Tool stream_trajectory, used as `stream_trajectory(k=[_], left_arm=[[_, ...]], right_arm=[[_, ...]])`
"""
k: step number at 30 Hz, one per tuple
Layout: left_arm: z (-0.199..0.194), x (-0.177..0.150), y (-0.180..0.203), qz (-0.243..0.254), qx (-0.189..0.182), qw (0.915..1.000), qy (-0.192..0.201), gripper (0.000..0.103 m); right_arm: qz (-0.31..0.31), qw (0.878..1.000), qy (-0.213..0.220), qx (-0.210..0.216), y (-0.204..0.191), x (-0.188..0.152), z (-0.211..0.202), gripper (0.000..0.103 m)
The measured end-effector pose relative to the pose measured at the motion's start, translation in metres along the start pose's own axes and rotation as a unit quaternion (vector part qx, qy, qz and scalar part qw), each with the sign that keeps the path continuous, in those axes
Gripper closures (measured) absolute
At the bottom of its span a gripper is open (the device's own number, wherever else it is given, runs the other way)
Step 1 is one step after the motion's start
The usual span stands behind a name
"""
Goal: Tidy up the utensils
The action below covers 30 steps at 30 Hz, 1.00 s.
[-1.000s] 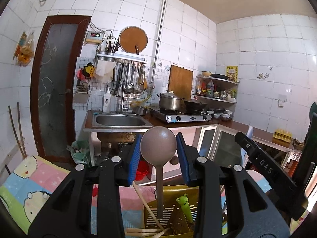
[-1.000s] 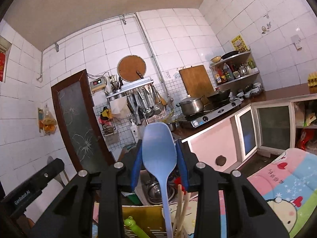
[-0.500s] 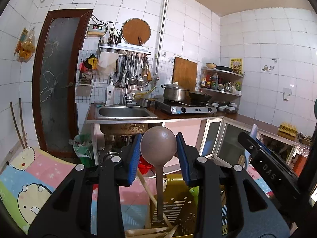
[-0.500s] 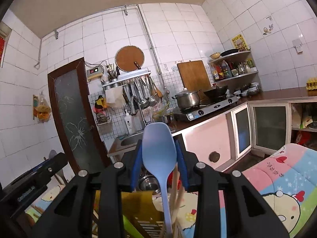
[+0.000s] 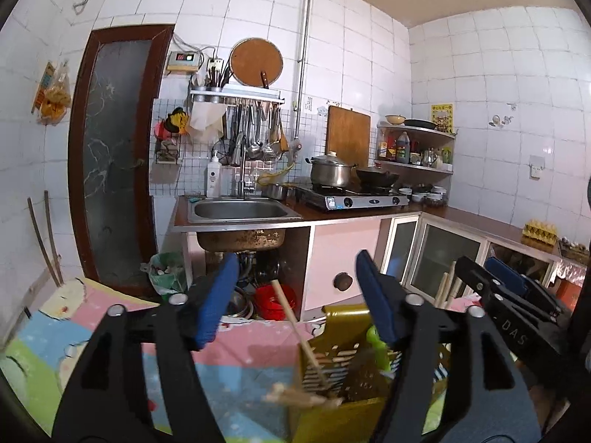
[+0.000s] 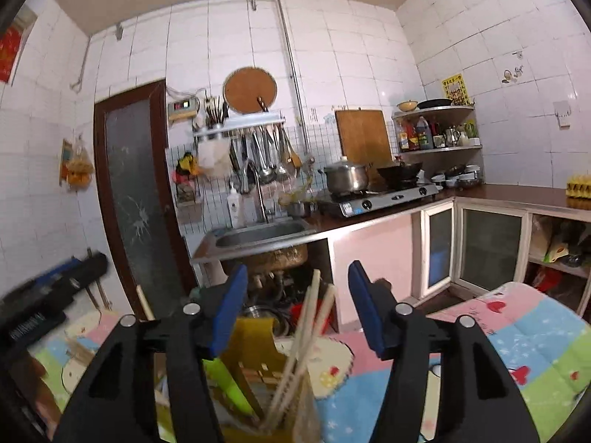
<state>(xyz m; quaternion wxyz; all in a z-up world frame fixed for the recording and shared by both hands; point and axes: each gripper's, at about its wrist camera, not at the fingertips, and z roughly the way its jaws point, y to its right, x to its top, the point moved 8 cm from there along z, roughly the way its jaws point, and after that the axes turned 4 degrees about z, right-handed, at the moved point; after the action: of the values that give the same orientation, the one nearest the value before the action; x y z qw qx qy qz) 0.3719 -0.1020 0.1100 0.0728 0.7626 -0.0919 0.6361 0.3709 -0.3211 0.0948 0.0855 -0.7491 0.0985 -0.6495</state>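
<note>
Over the yellow utensil holder (image 5: 343,336), which stands on a cartoon-printed mat (image 6: 517,336) in front of the sink cabinet (image 5: 236,221), both grippers hang with their jaws opening and nothing between them. The left gripper (image 5: 295,295) looks down on the slotted holder with a wooden chopstick (image 5: 291,317) leaning across it and something green (image 5: 376,343) standing inside. The right gripper (image 6: 297,295) sits above the same holder, where a bundle of chopsticks (image 6: 306,336) rises between its open jaws without touching the pads, and a green utensil (image 6: 229,380) pokes up at the left.

No spoon shows in either view, so whether any landed properly in a compartment cannot be told; the holder's floor is hidden by the jaws.

The main risk, as I judge it, is the right jaws catching the upright chopsticks on the way out, which would tip them or drag the light holder over on the soft mat. The two grippers are also close together, so pulling both back at once could knock them against each other. The leaning chopstick on the left side could be flicked out by a careless sweep.
</note>
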Motion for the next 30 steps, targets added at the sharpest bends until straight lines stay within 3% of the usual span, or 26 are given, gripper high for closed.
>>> stream_trajectory(k=[3,4,7,13,21,30], left_arm=[[-0.032,0.004,-0.013,0.005,0.008,0.9999,0.012,0.009],[-0.042,0.003,-0.016,0.005,0.007,0.9999,0.014,0.007],[-0.074,-0.004,-0.025,0.007,0.002,0.9999,0.010,0.005],[-0.128,-0.039,-0.031,0.015,0.011,0.9996,-0.020,0.005],[-0.183,-0.121,-0.035,-0.013,0.040,0.9958,-0.081,0.005],[-0.217,-0.170,-0.038,-0.001,0.089,0.9928,-0.081,0.005]], right_arm=[[-0.016,1.000,0.003,-0.022,0.010,0.000,-0.029,0.027],[-0.023,0.999,-0.002,-0.030,0.013,-0.002,-0.041,0.024],[-0.040,0.998,-0.014,-0.045,0.021,-0.012,-0.075,0.014],[-0.062,0.995,-0.049,-0.056,0.018,-0.049,-0.140,0.005],[-0.080,0.992,-0.086,-0.047,-0.002,-0.110,-0.208,0.004],[-0.070,0.989,-0.120,-0.042,-0.006,-0.156,-0.238,0.004]])
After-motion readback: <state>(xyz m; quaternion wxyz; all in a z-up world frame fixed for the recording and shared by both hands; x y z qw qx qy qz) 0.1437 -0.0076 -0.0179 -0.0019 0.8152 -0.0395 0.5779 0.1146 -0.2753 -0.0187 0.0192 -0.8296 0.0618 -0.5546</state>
